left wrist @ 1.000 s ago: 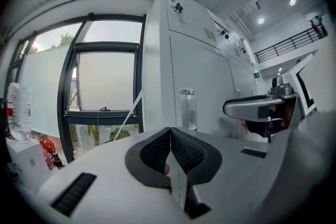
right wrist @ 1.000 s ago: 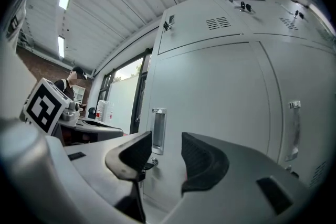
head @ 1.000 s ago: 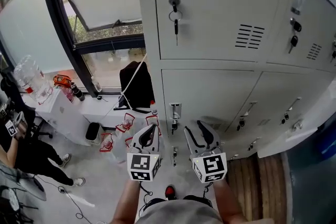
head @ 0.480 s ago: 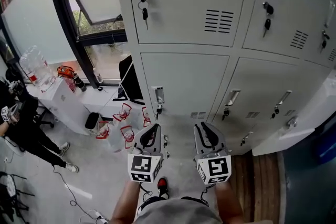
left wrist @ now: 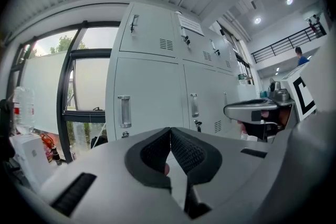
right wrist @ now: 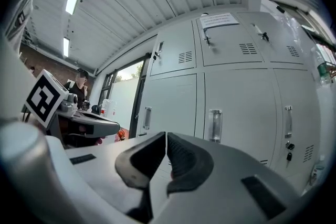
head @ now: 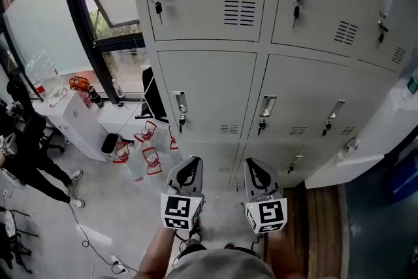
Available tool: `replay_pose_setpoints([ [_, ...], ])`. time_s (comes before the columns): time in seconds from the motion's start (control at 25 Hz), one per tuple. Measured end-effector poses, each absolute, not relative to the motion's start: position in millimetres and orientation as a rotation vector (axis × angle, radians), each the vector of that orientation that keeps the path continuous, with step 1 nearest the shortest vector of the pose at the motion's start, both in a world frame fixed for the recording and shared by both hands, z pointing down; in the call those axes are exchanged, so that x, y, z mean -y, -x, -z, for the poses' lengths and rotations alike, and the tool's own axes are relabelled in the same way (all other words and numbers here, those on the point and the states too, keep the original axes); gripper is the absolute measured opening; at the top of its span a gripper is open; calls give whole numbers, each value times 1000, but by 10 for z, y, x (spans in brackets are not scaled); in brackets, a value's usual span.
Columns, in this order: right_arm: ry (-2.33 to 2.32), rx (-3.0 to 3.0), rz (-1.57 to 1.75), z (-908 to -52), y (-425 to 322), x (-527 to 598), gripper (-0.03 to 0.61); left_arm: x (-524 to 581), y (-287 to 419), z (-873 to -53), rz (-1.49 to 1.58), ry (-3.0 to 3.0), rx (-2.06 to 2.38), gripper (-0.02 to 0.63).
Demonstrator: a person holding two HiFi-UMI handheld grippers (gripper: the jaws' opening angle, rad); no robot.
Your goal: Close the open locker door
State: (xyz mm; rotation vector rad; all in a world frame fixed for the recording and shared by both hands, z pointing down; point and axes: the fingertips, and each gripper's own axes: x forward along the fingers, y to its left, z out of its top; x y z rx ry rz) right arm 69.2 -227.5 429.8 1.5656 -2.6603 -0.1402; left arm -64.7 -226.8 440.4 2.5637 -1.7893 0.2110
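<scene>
A wall of grey lockers (head: 209,91) stands ahead of me. Low on the right, one locker door (head: 382,140) hangs open, swung out toward me, its latch (head: 353,144) showing. Both grippers are held level in front of me, well short of the lockers and left of that door. My left gripper (head: 188,165) is shut and empty, as the left gripper view (left wrist: 170,131) confirms. My right gripper (head: 256,166) has just been closing; its jaws now meet with nothing between them (right wrist: 166,136).
A black-framed window (head: 81,42) is left of the lockers. Below it stand a white low cabinet (head: 75,124), a large water bottle (head: 40,78) and a black bag (head: 153,95). A person in black (head: 29,157) is at far left. Red-and-white items (head: 147,153) lie on the floor.
The lockers have slid left in the head view as both grippers moved right along them. The right gripper's jaws, apart a second ago, have come together.
</scene>
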Motion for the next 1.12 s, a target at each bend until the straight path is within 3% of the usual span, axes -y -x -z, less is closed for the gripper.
replay_pose_setpoints([
  [1.12,-1571,2684,137,-4363,-918,1784,17,1799,386,-4448,-248,-2579,1785,23],
])
